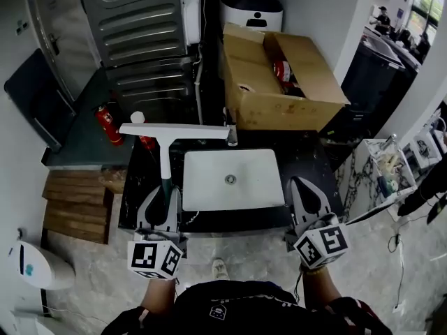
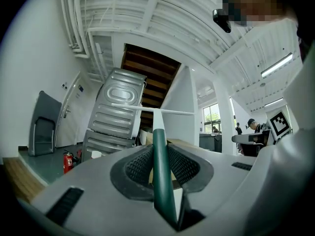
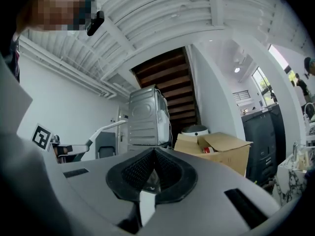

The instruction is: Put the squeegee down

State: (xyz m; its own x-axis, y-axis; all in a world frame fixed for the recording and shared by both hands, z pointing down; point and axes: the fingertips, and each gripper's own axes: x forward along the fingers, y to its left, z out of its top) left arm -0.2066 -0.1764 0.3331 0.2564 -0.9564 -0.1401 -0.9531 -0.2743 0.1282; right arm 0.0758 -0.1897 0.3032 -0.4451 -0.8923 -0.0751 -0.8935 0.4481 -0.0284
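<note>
One squeegee (image 1: 166, 160), white with a green handle, stands in the left-centre of the head view. Its blade lies crosswise above the upper left corner of the sink (image 1: 202, 197), and its handle runs down the frame into the left gripper (image 1: 163, 202).

In the left gripper view, the left gripper (image 2: 158, 154) has both jaws clamped on the green handle of the squeegee (image 2: 162, 186). The pads press it from either side.

The right gripper (image 1: 302, 187) sits at the lower right of the sink, over the dark counter (image 1: 307, 155). In its own view, the right gripper (image 3: 155, 163) has its jaws brought together, with nothing held between them.

- **Sink:** one, white, with one drain at its centre.
- **Box (image 1: 279, 82):** one, cardboard, flaps open, at upper centre-right.
- **Grey appliance (image 1: 140, 19):** one, at upper left.
- **Extinguisher (image 1: 107, 123):** one, red, left of the blade.
</note>
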